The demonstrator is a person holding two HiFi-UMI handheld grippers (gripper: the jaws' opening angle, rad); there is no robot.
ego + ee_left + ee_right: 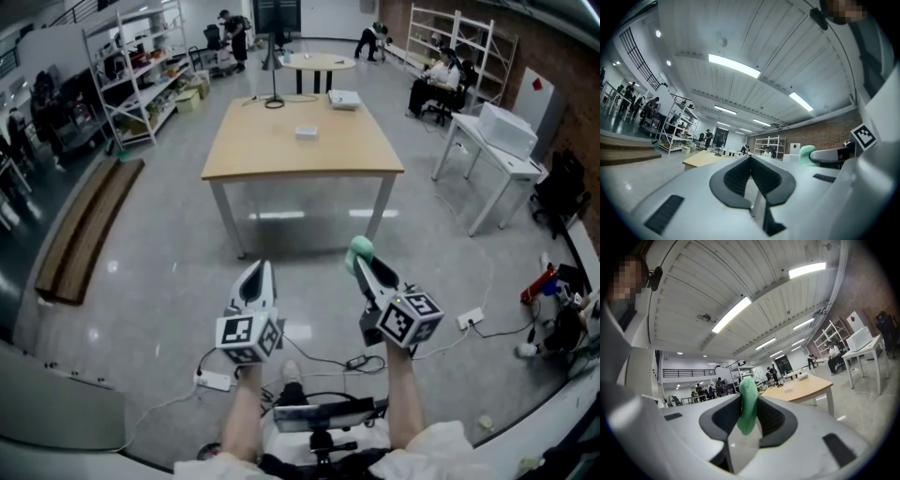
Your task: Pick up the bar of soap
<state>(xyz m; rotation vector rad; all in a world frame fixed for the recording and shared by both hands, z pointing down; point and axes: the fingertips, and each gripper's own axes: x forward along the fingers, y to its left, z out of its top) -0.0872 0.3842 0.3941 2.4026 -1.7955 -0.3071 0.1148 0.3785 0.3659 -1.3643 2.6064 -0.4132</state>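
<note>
One pickup looks basically done, I'd say: the right tool (364, 265), low and right of centre in the head view, has its jaws clamped on the pale green bar of soap (360, 248), which stands on edge and pokes out past the tips. The left tool (255, 278) beside it is closed with nothing in it. Both hang over the floor, well apart from the wooden counter (281, 155) at upper middle. All that's left is keeping hold.

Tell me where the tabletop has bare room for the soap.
Near half of the table, from the small white box to the front edge, is bare. The far edge is crowded: black stand, white case.
</note>
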